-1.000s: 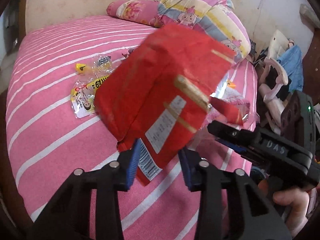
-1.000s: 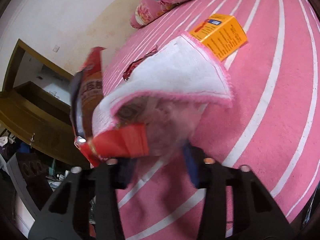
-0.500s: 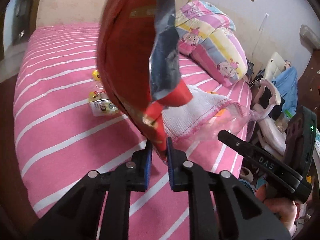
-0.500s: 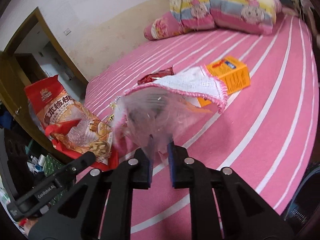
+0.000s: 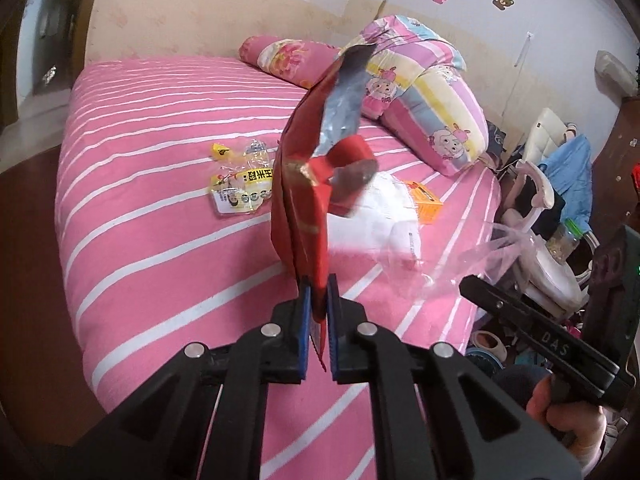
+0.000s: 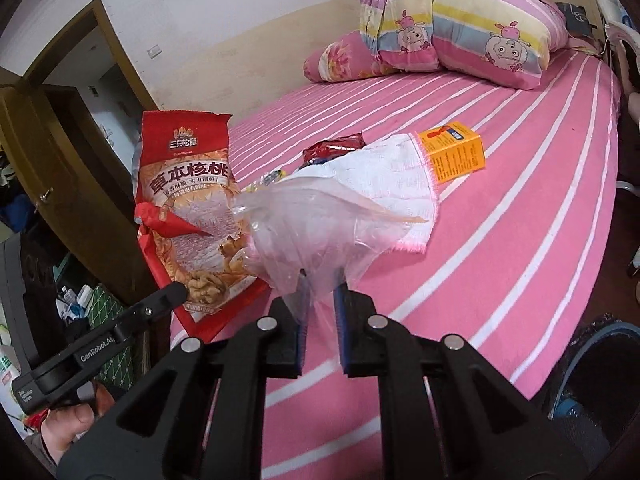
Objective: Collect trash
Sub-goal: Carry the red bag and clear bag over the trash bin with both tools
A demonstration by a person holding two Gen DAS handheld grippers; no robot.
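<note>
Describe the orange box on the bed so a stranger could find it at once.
Start at the pink striped bed and go to the white cloth lying near its middle. The orange box sits at that cloth's edge, on the side toward the cartoon quilt. It is the only rigid carton; the trash nearby is soft wrappers.

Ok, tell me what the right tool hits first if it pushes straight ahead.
Beyond the clear plastic bag it grips, the right tool points at the white cloth lying on the pink bed. That cloth looks first in line, though depth is hard to judge.
</note>
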